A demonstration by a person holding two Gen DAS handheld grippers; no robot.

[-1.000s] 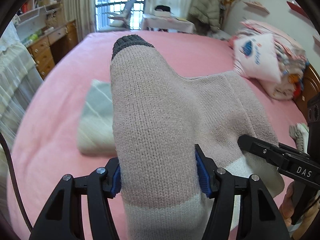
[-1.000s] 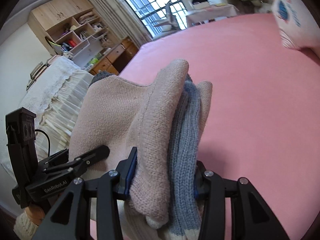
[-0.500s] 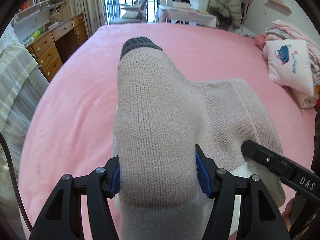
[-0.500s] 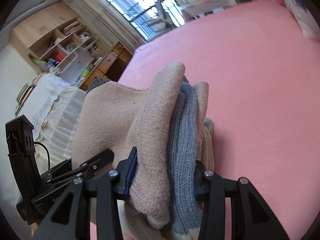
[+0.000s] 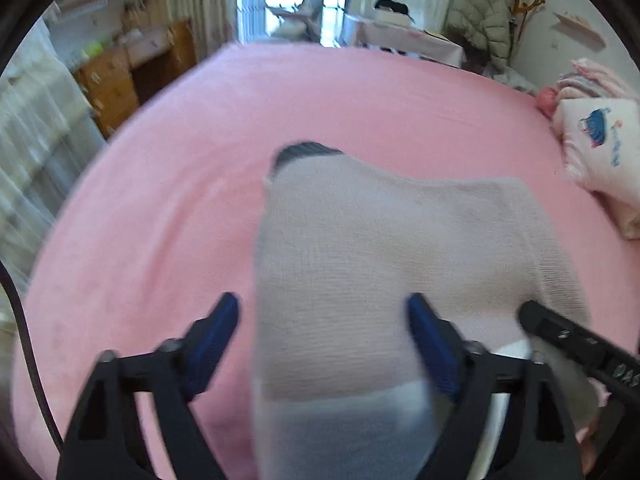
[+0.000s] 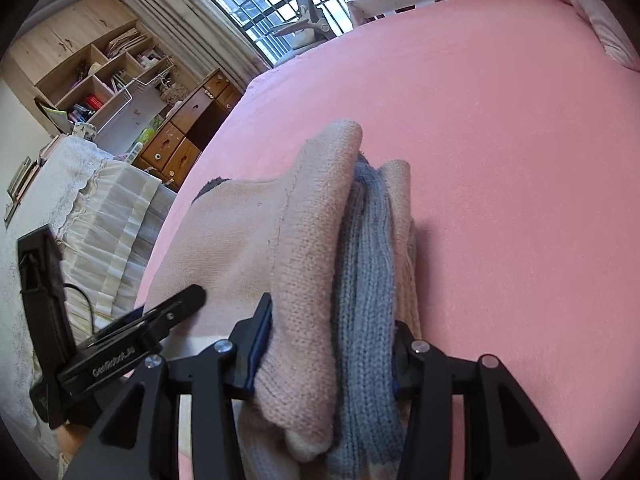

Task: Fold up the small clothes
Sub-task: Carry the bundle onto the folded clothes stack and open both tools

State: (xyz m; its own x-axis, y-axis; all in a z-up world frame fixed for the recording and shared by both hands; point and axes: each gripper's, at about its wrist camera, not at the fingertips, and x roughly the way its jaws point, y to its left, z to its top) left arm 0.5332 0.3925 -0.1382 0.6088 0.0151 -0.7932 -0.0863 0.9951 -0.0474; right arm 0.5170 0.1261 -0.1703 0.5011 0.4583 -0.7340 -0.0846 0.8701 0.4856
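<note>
Left claw (image 5: 322,322): we see its blue pads spread, standing clear of the knit on both sides.
Sweater (image 5: 384,256): we find the beige knit, dark-cuffed, lying on the pink bed (image 5: 160,208) and running between the spread fingers.
Right claw (image 6: 332,344): we see it pinching a bunched fold of the sweater, beige outside, blue-grey ribbing inside.
Pillow (image 5: 604,144): white, at the bed's right edge.

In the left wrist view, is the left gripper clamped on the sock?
No: the left gripper stands open, its blue pads apart from the beige sock, with pink bed showing between.
</note>
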